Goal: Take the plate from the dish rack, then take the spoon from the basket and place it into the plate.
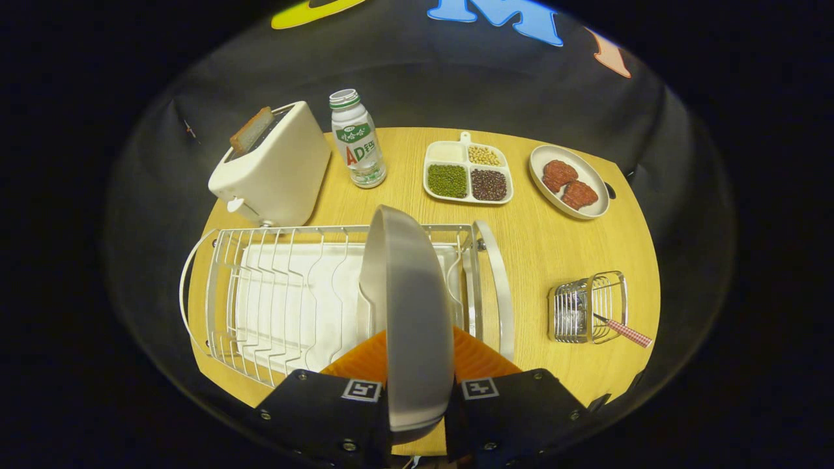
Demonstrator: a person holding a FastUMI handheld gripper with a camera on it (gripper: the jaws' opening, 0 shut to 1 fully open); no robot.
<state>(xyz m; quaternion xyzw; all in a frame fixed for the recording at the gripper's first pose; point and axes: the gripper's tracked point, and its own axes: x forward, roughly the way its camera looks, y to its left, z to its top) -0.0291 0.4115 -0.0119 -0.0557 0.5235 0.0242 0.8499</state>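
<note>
A grey plate (407, 306) stands on edge between my fingers, its near rim clamped by my gripper (420, 365), which is shut on it. The plate rises over the right part of the white wire dish rack (280, 293); I cannot tell if it still rests in the rack's slots. Off to the right, a small wire basket (586, 307) lies on the wooden table (554, 247), with a spoon's checkered handle (627, 331) sticking out toward the table's edge. The spoon's bowl (573, 312) sits inside the basket.
Beyond the rack stand a white toaster (273, 169) with a slice of bread and a milk bottle (356, 140). Farther right lie a divided tray (466, 172) of beans and an oval dish (570, 182) with two brown pieces of food. Bare tabletop shows between rack and basket.
</note>
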